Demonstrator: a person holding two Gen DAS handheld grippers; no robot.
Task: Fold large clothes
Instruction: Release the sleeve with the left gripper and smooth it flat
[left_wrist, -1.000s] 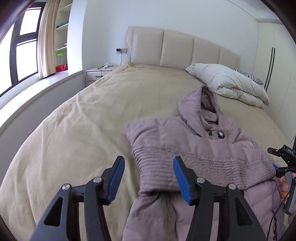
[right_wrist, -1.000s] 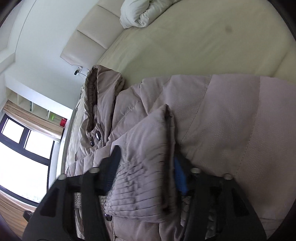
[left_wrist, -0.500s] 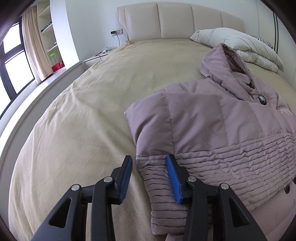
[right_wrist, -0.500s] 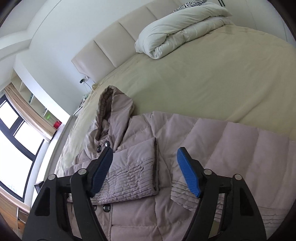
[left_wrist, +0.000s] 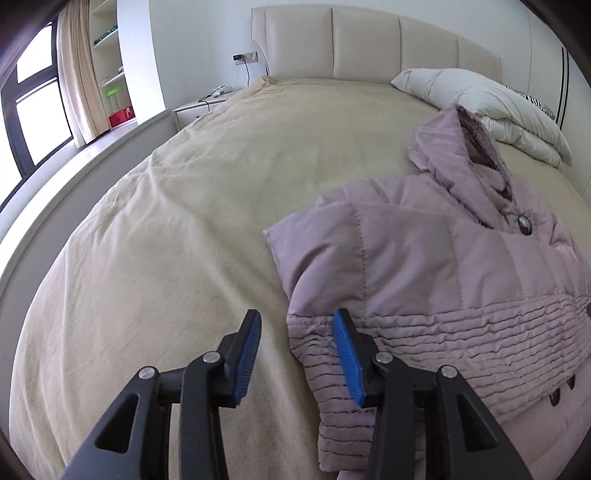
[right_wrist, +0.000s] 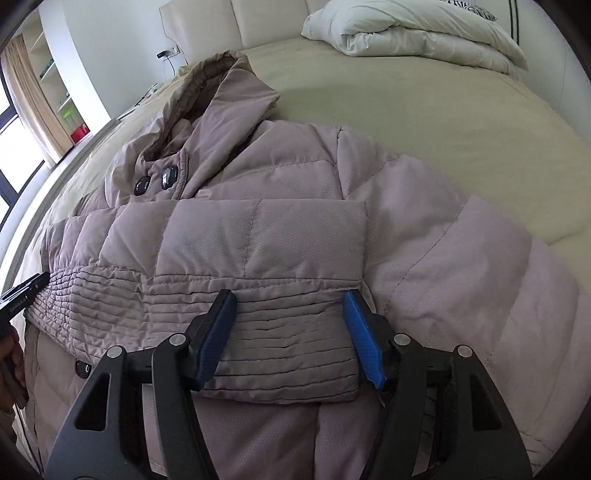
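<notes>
A mauve hooded puffer jacket (left_wrist: 436, 266) lies face up on the beige bed (left_wrist: 177, 229), hood toward the headboard. One sleeve (right_wrist: 258, 266) is folded across the chest, its ribbed cuff nearest me. My left gripper (left_wrist: 295, 314) straddles the jacket's left edge: one blue pad hangs over the bedcover, the other over the ribbed band, neither pressing. My right gripper (right_wrist: 289, 295) hovers low over the folded cuff. Its jaws are closing with the cuff between them, and the pads stand clear of the fabric. The left gripper (right_wrist: 22, 291) and a hand show at the left edge.
A folded white duvet (left_wrist: 480, 99) lies by the padded headboard (left_wrist: 369, 48). A nightstand (left_wrist: 199, 107) with cables stands left of the bed, beside a low ledge (left_wrist: 74, 173), shelves and a window. Bare bedcover stretches left of the jacket.
The right gripper let go of the sleeve cuff, which now lies flat across the chest, and came back low over it. The left gripper sank toward the jacket's left edge and its jaws narrowed.
</notes>
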